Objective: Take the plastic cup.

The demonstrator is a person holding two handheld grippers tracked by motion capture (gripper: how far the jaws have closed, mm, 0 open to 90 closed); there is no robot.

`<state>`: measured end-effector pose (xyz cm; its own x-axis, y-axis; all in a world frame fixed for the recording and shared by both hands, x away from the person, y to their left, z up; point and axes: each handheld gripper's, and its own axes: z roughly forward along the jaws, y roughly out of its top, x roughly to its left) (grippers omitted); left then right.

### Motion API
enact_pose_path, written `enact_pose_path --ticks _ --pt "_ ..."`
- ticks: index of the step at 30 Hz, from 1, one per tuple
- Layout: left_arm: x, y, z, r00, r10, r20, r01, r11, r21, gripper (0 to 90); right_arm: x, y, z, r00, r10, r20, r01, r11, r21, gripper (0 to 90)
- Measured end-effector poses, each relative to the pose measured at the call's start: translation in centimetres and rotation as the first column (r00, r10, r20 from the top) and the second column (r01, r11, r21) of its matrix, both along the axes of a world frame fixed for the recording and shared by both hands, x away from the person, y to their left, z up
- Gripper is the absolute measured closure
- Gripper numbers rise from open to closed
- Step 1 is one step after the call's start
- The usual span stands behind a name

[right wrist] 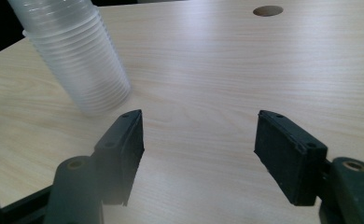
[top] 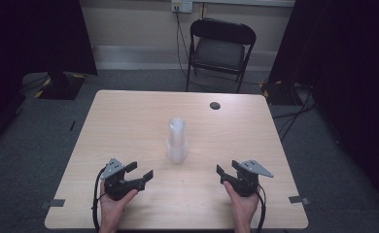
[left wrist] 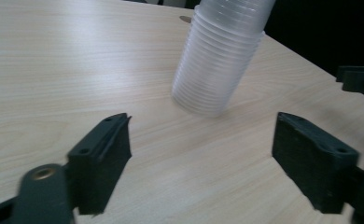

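Note:
A tall stack of clear plastic cups (top: 177, 141) stands mouth-down in the middle of the wooden table (top: 129, 121). My left gripper (top: 140, 172) rests near the front edge, left of the stack, open and holding nothing. In the left gripper view the cup stack (left wrist: 220, 60) rises ahead between the spread jaws of that gripper (left wrist: 202, 156). My right gripper (top: 226, 170) sits to the stack's front right, also open and bare. In the right gripper view the cup stack (right wrist: 75, 56) stands at the upper left, beyond the wide-apart jaws of that gripper (right wrist: 199, 149).
A dark round cable hole (top: 215, 105) lies near the table's far right. A black folding chair (top: 219, 48) stands behind the table. Dark curtains hang on both sides. The other gripper's jaw tip (left wrist: 360, 79) shows at the right edge of the left gripper view.

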<state>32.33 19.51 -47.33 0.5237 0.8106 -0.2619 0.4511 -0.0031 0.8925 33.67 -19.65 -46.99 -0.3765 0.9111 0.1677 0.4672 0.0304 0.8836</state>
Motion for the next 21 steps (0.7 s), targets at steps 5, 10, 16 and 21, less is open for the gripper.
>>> enact_pose_path --ticks 5,10,16,21 --pt "0.2 -0.4 0.3 0.9996 -0.021 0.017 0.021 0.9997 0.014 16.4 -0.5 0.0 -0.4 0.9999 0.011 -0.008 -0.01 1.0 0.011 34.1" --pt "0.6 -0.9 1.2 0.9977 -0.046 0.049 0.045 0.9987 0.023 18.4 -0.9 0.5 -0.4 0.9999 0.013 -0.001 -0.013 1.0 0.008 35.8" --pt "1.6 -1.9 2.3 0.993 -0.11 0.042 0.109 0.9938 0.021 27.2 -0.9 1.5 -0.3 0.9986 0.053 0.006 -0.053 0.999 0.004 34.7" --pt "2.2 -2.6 2.9 0.9905 -0.128 0.05 0.127 0.9915 0.031 24.2 -1.1 1.8 0.0 0.9969 0.075 0.024 -0.076 0.997 0.01 34.4"
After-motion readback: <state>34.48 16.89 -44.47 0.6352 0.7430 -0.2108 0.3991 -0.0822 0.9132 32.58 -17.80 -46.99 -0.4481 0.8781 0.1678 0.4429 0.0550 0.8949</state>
